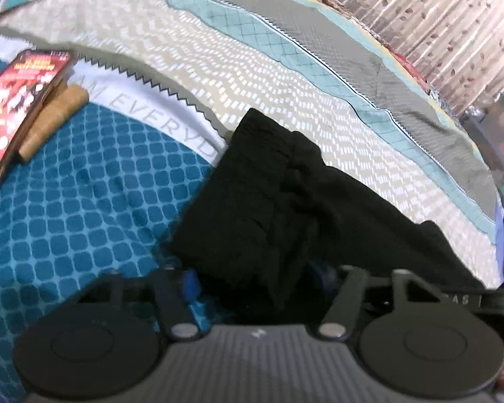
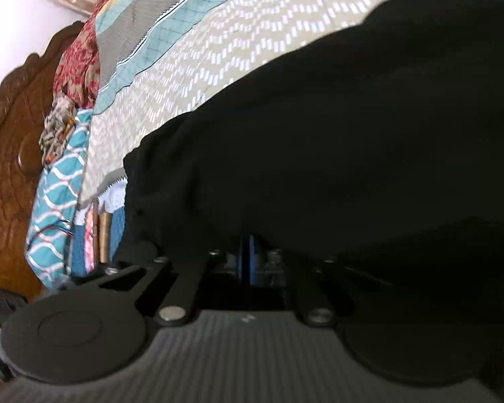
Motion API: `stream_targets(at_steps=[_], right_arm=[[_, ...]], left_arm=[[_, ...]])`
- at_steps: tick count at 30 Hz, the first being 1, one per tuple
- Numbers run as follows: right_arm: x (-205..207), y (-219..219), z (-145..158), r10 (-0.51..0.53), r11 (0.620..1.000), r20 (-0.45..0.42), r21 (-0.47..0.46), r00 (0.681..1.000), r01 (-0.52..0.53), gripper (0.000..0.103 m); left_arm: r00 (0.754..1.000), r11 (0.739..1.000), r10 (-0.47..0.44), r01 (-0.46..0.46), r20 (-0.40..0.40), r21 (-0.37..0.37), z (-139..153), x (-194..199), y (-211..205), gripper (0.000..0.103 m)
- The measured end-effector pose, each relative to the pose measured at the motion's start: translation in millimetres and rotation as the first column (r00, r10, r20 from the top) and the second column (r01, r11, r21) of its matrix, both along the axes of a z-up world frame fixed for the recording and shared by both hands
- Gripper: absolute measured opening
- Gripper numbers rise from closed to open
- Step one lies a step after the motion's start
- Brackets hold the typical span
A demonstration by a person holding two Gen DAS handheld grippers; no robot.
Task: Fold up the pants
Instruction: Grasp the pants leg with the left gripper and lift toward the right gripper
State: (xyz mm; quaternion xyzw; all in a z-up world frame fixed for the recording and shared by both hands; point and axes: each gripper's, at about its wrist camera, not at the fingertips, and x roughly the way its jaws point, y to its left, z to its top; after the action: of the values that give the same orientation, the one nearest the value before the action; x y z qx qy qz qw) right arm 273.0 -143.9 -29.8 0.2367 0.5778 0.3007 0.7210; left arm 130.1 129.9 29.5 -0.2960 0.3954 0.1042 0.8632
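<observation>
Black pants (image 1: 268, 184) lie bunched and partly folded on the bed, reaching from the beige zigzag stripe down into my left gripper (image 1: 257, 278). The dark cloth fills the gap between its blue pads (image 1: 191, 285), and the jaws are closed on that fold. In the right wrist view the pants (image 2: 319, 134) cover most of the picture and drape over my right gripper (image 2: 252, 245). Its blue pads (image 2: 248, 262) stand together under the cloth, and the tips are hidden by the fabric.
The bedspread (image 1: 84, 201) is teal with a tile pattern, then beige zigzag and grey stripes. A red book (image 1: 16, 100) and a wooden block (image 1: 53, 121) lie at the left. A carved wooden headboard (image 2: 10, 168) and a teal pillow (image 2: 57, 184) are at one end. A curtain (image 1: 453, 16) hangs beyond the bed.
</observation>
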Motion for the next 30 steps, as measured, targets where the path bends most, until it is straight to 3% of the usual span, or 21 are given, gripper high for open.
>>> stream_targets(at_steps=[1,4,8,11,13,15,17,19,21,22,23,24,26,28,30], right_arm=[[-1.2,-0.6,-0.5,-0.006,1.000,-0.004,0.005,1.000,0.006,0.004],[-6.1,-2.3,2.1,-0.008,1.000,0.007,0.005,1.000,0.008,0.004],[-7.3,-8.4,4.4,-0.012,0.999,0.006,0.036,1.000,0.011,0.007],[-4.6,-34.5,13.2,-0.099,0.992,0.042,0.084,0.994,0.096,0.012],[-0.5,-63.1,22.5,-0.171,0.982,0.083,0.100,0.982,0.162,0.012],[2.5,-89.8,30.2,-0.223,0.974,0.129,0.078,0.966,0.214,0.013],[2.5,-117.0,34.7,-0.276,0.961,0.170,0.067,0.946,0.268,0.019],[-0.1,-143.2,33.8,-0.345,0.939,0.179,0.060,0.921,0.340,0.041],[-3.3,-161.1,28.4,-0.388,0.922,0.173,0.058,0.905,0.383,0.049],[-4.2,-167.2,25.2,-0.398,0.917,0.161,0.069,0.903,0.392,0.053],[-5.1,-172.9,20.8,-0.407,0.913,0.140,0.094,0.903,0.397,0.057],[-6.0,-174.9,17.5,-0.410,0.910,0.121,0.122,0.904,0.396,0.068],[-5.2,-173.8,11.2,-0.407,0.903,0.080,0.187,0.910,0.388,0.077],[-1.0,-166.4,7.0,-0.372,0.913,0.066,0.206,0.926,0.352,0.084],[4.7,-151.5,4.8,-0.325,0.934,0.076,0.183,0.943,0.308,0.085]], left_arm=[[1.000,1.000,-0.002,0.002,0.010,0.002,3.4,-1.3,-0.9,0.042],[0.998,0.999,-0.029,0.026,0.062,0.046,21.3,-3.0,-16.0,0.032],[0.978,0.979,-0.155,0.132,0.143,0.156,46.6,4.4,-53.7,0.030],[0.944,0.942,-0.278,0.231,0.179,0.242,59.2,11.8,-89.7,0.030],[0.903,0.889,-0.391,0.319,0.181,0.328,62.0,16.6,-122.7,0.030],[0.851,0.816,-0.502,0.409,0.151,0.408,57.5,22.3,-155.0,0.031],[0.793,0.714,-0.606,0.504,0.068,0.486,44.3,29.4,-191.2,0.043],[0.738,0.612,-0.674,0.583,-0.033,0.534,30.3,32.0,-220.5,0.066],[0.702,0.542,-0.709,0.604,-0.067,0.584,25.9,21.9,-239.1,0.077],[0.685,0.523,-0.726,0.608,-0.061,0.597,28.0,14.3,-241.4,0.082],[0.673,0.518,-0.737,0.612,-0.050,0.598,31.7,7.7,-239.5,0.085],[0.669,0.525,-0.742,0.615,-0.037,0.589,36.4,1.7,-235.2,0.089],[0.675,0.566,-0.738,0.621,-0.002,0.543,47.7,-7.6,-217.0,0.090],[0.709,0.634,-0.704,0.609,0.030,0.475,57.8,-17.7,-192.6,0.090],[0.761,0.717,-0.645,0.574,0.065,0.396,64.2,-22.1,-165.2,0.090]])
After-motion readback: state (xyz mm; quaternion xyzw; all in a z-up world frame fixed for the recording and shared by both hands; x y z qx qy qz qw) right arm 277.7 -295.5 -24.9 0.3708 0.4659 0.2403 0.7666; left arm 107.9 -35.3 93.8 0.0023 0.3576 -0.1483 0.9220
